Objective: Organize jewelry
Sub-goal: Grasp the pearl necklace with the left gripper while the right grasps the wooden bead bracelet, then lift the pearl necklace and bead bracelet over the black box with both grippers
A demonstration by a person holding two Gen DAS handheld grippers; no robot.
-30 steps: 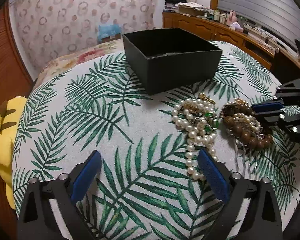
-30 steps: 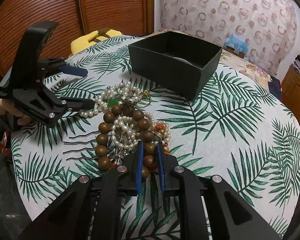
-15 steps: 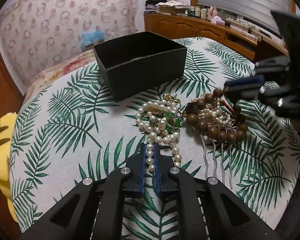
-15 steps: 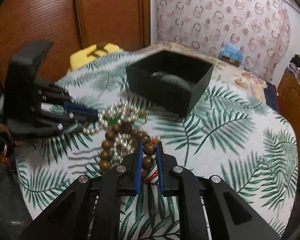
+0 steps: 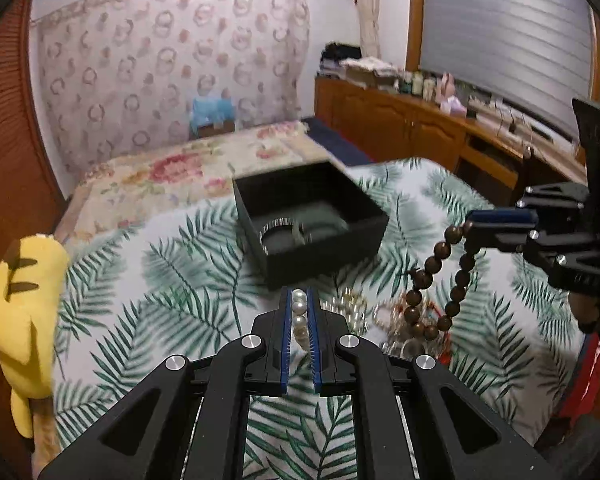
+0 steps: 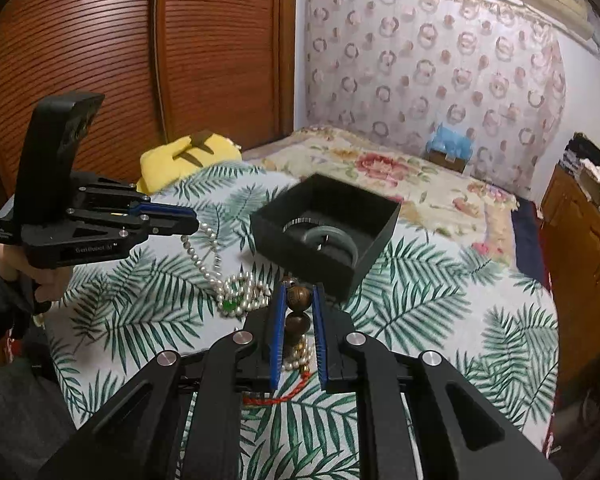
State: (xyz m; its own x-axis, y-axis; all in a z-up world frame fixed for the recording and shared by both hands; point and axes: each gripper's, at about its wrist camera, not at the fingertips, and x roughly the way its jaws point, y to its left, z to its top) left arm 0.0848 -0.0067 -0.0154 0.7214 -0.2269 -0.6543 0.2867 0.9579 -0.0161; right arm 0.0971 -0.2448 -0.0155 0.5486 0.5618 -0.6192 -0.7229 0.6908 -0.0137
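The left gripper (image 5: pixel 299 318) was clenched on a pearl necklace (image 6: pixel 210 264), a few pearls showing between its blue pads; seen from the right wrist, the strand hung slack from those fingertips down to a heap of pearls with a green bead on the palm-leaf tablecloth (image 6: pixel 440 304). The right gripper (image 6: pixel 299 314) was clamped on a wooden bead bracelet (image 5: pixel 440 276), which dangled in a loop below its fingers, clear of the cloth, to the right of the left gripper. Under that loop lay the remaining jewelry pile (image 5: pixel 380 316), blurred, with a red cord. Ahead of both grippers stood an open black box (image 5: pixel 324 240) on the cloth, holding a greenish bangle (image 6: pixel 332 240) and a metal ring-shaped piece. A yellow plush toy (image 5: pixel 20 300) sat far left of the left gripper.
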